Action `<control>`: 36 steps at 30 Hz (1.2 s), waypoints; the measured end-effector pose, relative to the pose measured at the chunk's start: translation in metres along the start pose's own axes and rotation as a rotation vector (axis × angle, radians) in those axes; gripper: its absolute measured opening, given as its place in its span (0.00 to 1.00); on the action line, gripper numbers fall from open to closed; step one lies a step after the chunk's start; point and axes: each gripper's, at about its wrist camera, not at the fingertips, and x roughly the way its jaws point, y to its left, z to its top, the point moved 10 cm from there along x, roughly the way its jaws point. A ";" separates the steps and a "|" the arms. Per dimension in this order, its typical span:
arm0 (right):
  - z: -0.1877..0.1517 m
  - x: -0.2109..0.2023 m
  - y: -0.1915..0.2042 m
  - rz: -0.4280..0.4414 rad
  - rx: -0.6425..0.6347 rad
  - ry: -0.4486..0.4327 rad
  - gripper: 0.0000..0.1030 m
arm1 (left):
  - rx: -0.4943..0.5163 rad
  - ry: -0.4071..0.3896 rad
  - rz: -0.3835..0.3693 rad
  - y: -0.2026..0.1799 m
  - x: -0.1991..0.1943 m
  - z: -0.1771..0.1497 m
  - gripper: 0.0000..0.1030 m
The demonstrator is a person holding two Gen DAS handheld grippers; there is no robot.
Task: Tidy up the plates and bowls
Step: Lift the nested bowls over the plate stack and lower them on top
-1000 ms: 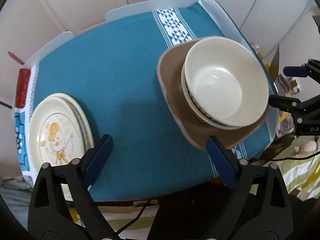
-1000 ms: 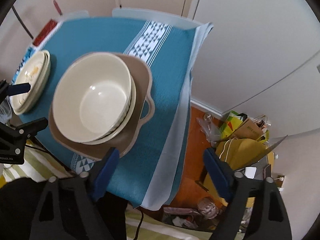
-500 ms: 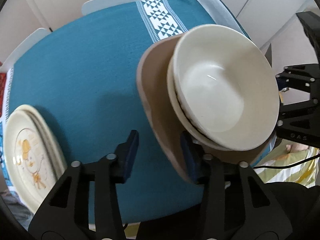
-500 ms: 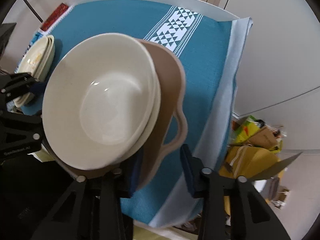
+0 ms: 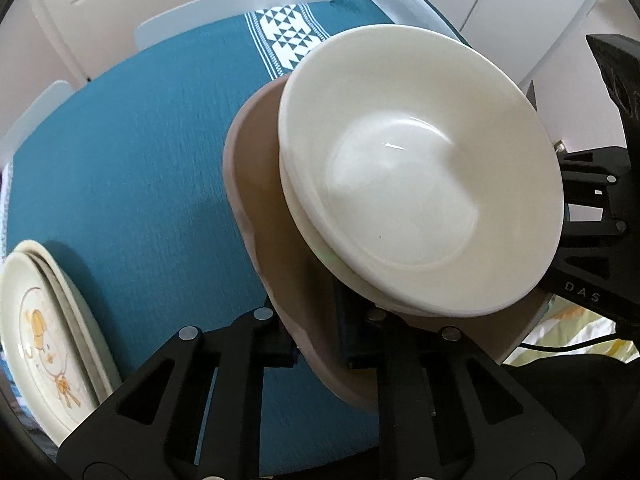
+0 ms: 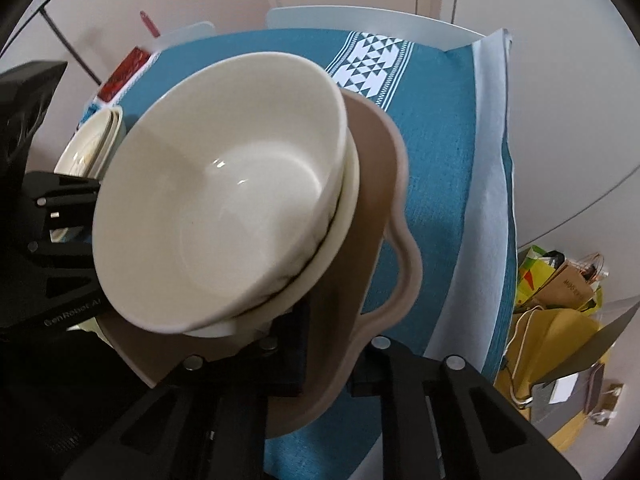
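Bowls [image 5: 416, 176] are sitting nested on the tray [image 5: 272, 264], plates [image 5: 44, 340] stacked left of it.
Both hand-held grippers, left [image 5: 316, 338] and right [image 6: 328, 354], are pinching the tray's rim; moving it is remaining.

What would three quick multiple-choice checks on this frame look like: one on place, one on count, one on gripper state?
1. Where do the cream bowls sit?
A. on the brown tray
B. on the picture plates
C. straight on the blue cloth

2. How many cream bowls are stacked?
A. one
B. two
C. four

3. What are the two grippers doing?
A. both open above the cloth
B. only the left gripper grips
C. both shut on the tray's rim

Answers:
1 A, the bowls rest inside the tray.
2 B, two rims show, one nested in the other.
3 C, the left gripper and the right gripper each pinch the tray's edge, jaws just closed.
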 end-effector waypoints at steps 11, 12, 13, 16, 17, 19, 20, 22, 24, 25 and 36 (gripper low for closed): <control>-0.008 -0.009 0.003 -0.020 0.003 -0.034 0.13 | 0.012 -0.039 0.043 0.001 -0.010 0.003 0.10; -0.007 -0.010 0.003 -0.020 0.001 -0.037 0.13 | 0.010 -0.043 0.042 0.000 -0.011 0.004 0.10; -0.006 -0.012 0.004 -0.023 -0.002 -0.042 0.13 | 0.008 -0.048 0.043 0.000 -0.013 0.005 0.09; -0.005 -0.021 0.006 -0.028 0.002 -0.059 0.13 | 0.008 -0.062 0.050 -0.001 -0.019 0.006 0.09; -0.004 -0.025 0.008 -0.031 0.002 -0.067 0.13 | 0.006 -0.065 0.051 -0.001 -0.022 0.006 0.09; -0.002 -0.034 0.011 -0.036 -0.004 -0.081 0.13 | -0.008 -0.075 0.043 -0.001 -0.031 0.003 0.09; 0.000 -0.040 0.013 -0.040 -0.008 -0.087 0.13 | -0.020 -0.082 0.037 0.000 -0.037 0.002 0.09; 0.004 -0.049 0.020 -0.045 -0.022 -0.094 0.13 | -0.038 -0.095 0.035 0.004 -0.049 0.003 0.09; 0.009 -0.058 0.029 -0.050 -0.042 -0.103 0.13 | -0.052 -0.114 0.044 0.010 -0.063 0.002 0.09; 0.012 -0.063 0.034 -0.051 -0.052 -0.110 0.13 | -0.059 -0.124 0.050 0.014 -0.072 0.002 0.09; 0.053 -0.084 0.123 -0.030 -0.141 -0.150 0.13 | -0.117 -0.203 0.114 0.096 -0.145 -0.013 0.07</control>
